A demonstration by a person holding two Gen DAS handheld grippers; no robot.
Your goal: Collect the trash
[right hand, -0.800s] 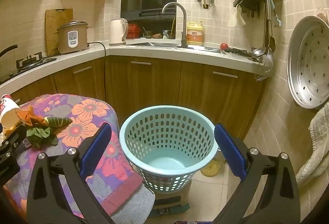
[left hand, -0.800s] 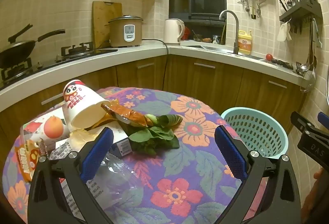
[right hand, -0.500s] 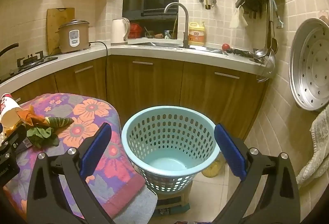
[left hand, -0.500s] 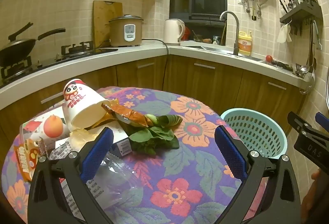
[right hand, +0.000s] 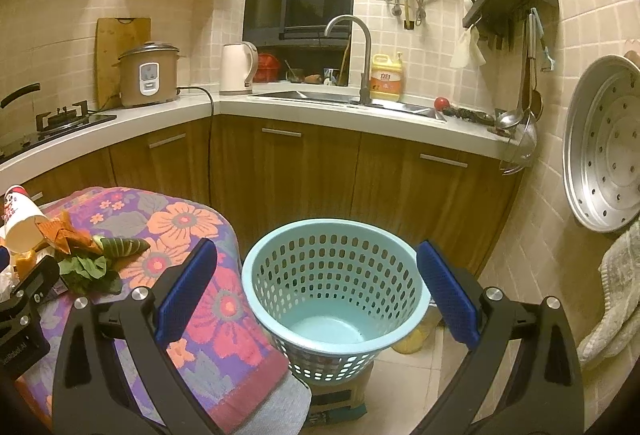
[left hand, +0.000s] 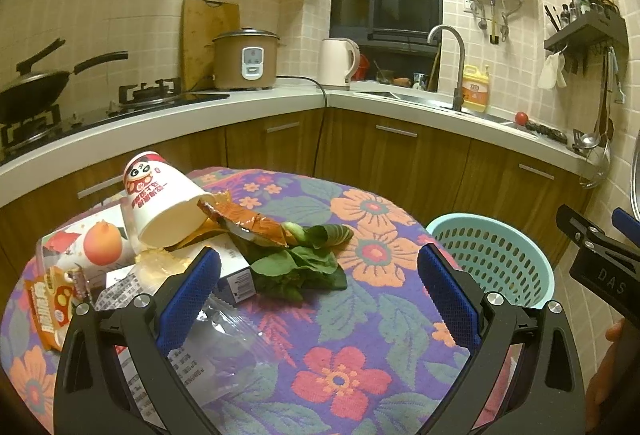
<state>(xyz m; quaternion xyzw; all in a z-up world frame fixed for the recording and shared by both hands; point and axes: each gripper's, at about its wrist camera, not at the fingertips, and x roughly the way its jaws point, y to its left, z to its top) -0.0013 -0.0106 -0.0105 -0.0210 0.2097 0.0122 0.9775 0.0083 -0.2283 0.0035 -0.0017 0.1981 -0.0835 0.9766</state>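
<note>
Trash lies on a floral-clothed table (left hand: 360, 375): a tipped noodle cup (left hand: 164, 203), an orange wrapper (left hand: 244, 223), green leaves (left hand: 300, 263), a small box (left hand: 236, 275), a clear plastic bottle (left hand: 224, 347) and snack packets (left hand: 48, 307). My left gripper (left hand: 320, 299) is open and empty above the table, just in front of the leaves. A light blue basket (right hand: 336, 291) stands on a box right of the table, empty. My right gripper (right hand: 316, 295) is open and empty, facing the basket. The cup (right hand: 20, 219) and leaves (right hand: 88, 267) also show in the right wrist view.
A kitchen counter (left hand: 280, 103) wraps behind with a rice cooker (left hand: 244, 59), kettle (left hand: 336, 63), wok (left hand: 36, 83) and sink tap (left hand: 452, 63). A steel steamer tray (right hand: 604, 143) hangs on the right wall. A cloth (right hand: 612, 291) hangs at far right.
Both grippers have shifted only slightly; the basket looks a little nearer in the right wrist view. Nothing on the table has moved.
</note>
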